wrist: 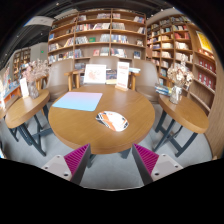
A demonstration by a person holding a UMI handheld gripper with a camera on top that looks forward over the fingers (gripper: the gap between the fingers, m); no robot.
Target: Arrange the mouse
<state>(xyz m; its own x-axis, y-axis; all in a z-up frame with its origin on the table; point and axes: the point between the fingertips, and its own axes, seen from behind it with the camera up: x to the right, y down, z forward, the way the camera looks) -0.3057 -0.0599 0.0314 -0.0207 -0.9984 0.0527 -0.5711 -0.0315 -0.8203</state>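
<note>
1. Our hand-held gripper (109, 160) hangs with fingers apart, holding nothing.
2. The mouse (113, 121) lies on the round counter (75, 130), beyond the fingers, beside a blue mat (78, 101).
3. We judge it light, rigid, slippery (grip its 2 sides).

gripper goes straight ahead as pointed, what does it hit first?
Probably the mouse on the round table, ahead of the open gripper; nothing lies between, though depth is unclear.

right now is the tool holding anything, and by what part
Nothing is held. The tool is open, with only air between its pink-padded fingers. The white and orange computer mouse lies beyond them on the round wooden table.
</note>
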